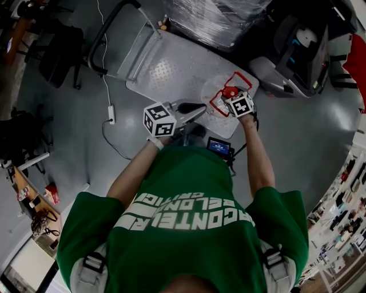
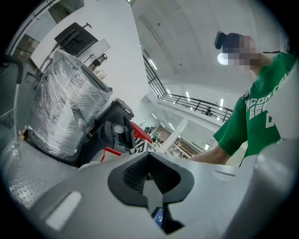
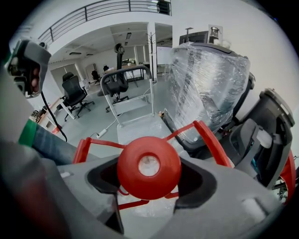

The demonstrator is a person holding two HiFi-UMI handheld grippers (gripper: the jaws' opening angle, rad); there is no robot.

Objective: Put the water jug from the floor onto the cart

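Observation:
A clear water jug (image 1: pixel 214 91) with a red cap (image 1: pixel 230 91) and red handle seems to stand on the near right corner of the grey cart (image 1: pixel 166 68). My right gripper (image 1: pixel 234 98) points steeply down over it. In the right gripper view the cap (image 3: pixel 149 167) sits in the hollow between the wide jaws, with dark gaps on both sides; the gripper (image 3: pixel 149 189) is open. My left gripper (image 1: pixel 197 109) lies nearly level just left of the jug. Its jaws are together and hold nothing in the left gripper view (image 2: pixel 152 186), where the red handle (image 2: pixel 111 152) shows beyond them.
The cart's push handle (image 1: pixel 114 28) rises at its far left end. A plastic-wrapped load (image 1: pixel 217 17) stands behind the cart, with a dark machine (image 1: pixel 297 51) to its right. A power strip with cable (image 1: pixel 111 114) lies on the floor at left, near office chairs (image 1: pixel 57 51).

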